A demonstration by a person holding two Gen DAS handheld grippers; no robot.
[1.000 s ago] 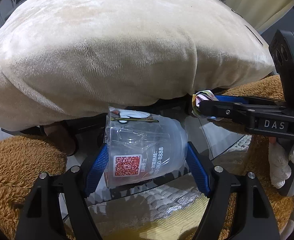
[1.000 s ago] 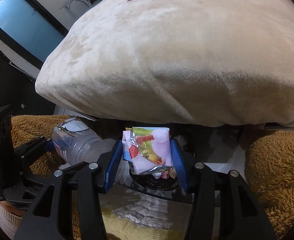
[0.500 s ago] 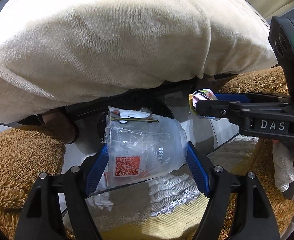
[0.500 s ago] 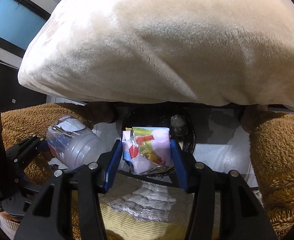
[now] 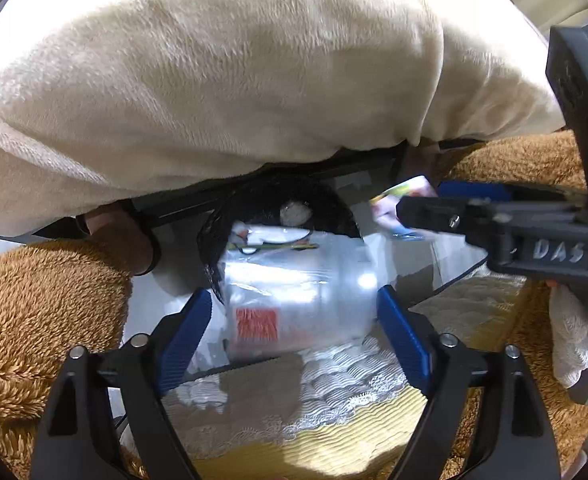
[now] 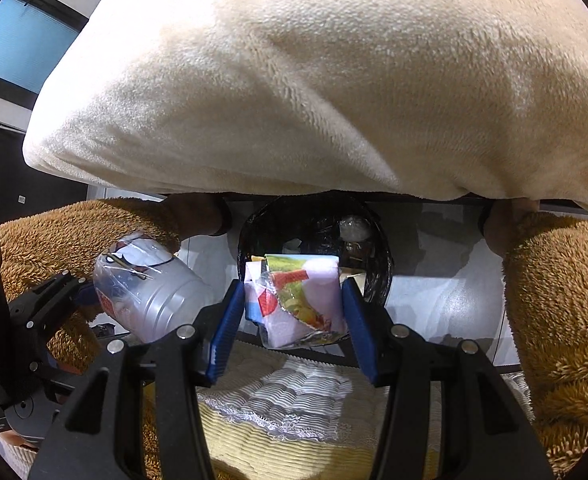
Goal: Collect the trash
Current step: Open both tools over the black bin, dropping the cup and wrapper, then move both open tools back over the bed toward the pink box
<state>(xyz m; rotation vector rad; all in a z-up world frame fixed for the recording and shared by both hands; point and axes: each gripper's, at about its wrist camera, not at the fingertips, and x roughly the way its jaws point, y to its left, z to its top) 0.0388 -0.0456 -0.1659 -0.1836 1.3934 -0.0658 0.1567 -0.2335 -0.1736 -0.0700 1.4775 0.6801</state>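
Observation:
A clear plastic cup (image 5: 297,300) with a red printed label lies blurred between the blue pads of my left gripper (image 5: 294,316). Its jaws are opening, and a gap shows on each side of the cup. The cup (image 6: 146,284) also shows at the left of the right wrist view. My right gripper (image 6: 292,304) has a crumpled colourful snack wrapper (image 6: 297,300) between its pads. Those jaws are opening too, with the pads still against the wrapper. Both grippers point down over a bin lined with a black bag (image 6: 313,220), which has some trash inside.
A thick cream blanket (image 5: 234,80) overhangs the far side of the bin (image 5: 278,200). Brown fluffy fabric (image 6: 561,300) flanks it left and right. A yellow cloth with lace trim (image 6: 294,420) lies below the grippers. A white-gloved hand (image 5: 573,340) holds the right gripper.
Both grippers sank and tipped downward, so the black-lined bin came into view. The left jaws spread away from the cup, which is now blurred. The right jaws widened slightly around the wrapper.

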